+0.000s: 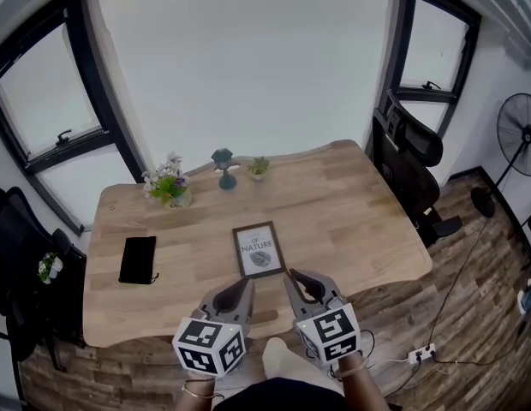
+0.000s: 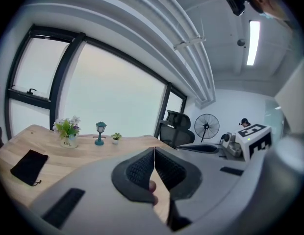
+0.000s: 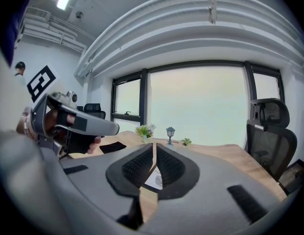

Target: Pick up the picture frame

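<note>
Picture frame [image 1: 258, 250] lies flat on the wooden counter [image 1: 351, 204], mid-width, closer to the near edge than to the window side. It is dark-rimmed, with a white print facing up.

We see both grippers low in the head view, side by side over the near edge and pointing at the frame. The left gripper [image 1: 248, 282] has its tip just short of the frame's near edge. The right gripper [image 1: 289, 274] has its tip just beside the frame's near right corner. We can't tell if the right one touches the frame; neither holds it.

In the left gripper view, the left fingers [image 2: 139, 170] are pressed together with nothing between them. In the right gripper view, the right fingers [image 3: 137, 168] are likewise together and empty. The frame's print [image 3: 154, 180] shows through the slit below their tips. That view also shows the left gripper at its left, gripped in the person's hand [image 3: 81, 143].

Other things on the counter:
- A black pouch [image 1: 138, 259] lies flat, well left of the frame.
- A flower pot [image 1: 169, 184], a small teal lamp [image 1: 223, 168] and a tiny green plant [image 1: 259, 167] stand in a row along the far edge.

A black office chair [image 1: 411, 157] stands at the counter's right end. A standing fan [image 1: 518, 135] is further right, on the wood floor [image 1: 471, 315].
</note>
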`<state>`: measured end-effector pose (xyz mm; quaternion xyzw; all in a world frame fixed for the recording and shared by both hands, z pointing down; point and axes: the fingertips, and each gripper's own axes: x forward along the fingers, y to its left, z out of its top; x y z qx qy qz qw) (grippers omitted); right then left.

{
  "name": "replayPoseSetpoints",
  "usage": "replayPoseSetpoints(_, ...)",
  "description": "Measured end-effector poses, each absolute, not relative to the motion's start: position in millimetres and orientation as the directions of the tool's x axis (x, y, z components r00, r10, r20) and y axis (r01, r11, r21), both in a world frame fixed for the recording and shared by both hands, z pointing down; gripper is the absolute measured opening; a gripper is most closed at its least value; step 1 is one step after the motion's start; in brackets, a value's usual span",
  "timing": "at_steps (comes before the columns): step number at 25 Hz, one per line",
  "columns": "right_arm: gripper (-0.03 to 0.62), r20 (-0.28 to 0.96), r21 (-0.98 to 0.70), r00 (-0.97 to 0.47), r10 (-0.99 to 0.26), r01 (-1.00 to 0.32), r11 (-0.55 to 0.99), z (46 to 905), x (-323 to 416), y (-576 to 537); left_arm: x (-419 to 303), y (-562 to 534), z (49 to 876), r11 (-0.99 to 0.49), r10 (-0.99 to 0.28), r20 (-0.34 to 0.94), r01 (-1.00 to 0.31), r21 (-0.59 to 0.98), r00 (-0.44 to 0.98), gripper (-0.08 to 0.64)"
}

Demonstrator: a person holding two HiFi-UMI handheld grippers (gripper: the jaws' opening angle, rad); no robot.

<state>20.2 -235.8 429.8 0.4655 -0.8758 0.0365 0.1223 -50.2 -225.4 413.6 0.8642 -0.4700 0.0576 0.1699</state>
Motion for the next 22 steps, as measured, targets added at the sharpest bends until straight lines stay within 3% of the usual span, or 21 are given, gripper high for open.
replayPoseSetpoints(14, 0.005, 0.284, 0.009, -0.590, -0.756, -0.787, 0.617, 446, 17, -299, -58, -286, 435, -0.469, -0.791, 0.304, -0.846, 0.256, 0.531, 0.011)
replayPoseSetpoints(22, 0.023, 0.332, 0.001, -0.611, -0.719, -0.762, 0.647, 464, 13, -328, -62, -315, 447, -0.452, -0.788, 0.321, -0.848, 0.278, 0.525, 0.081)
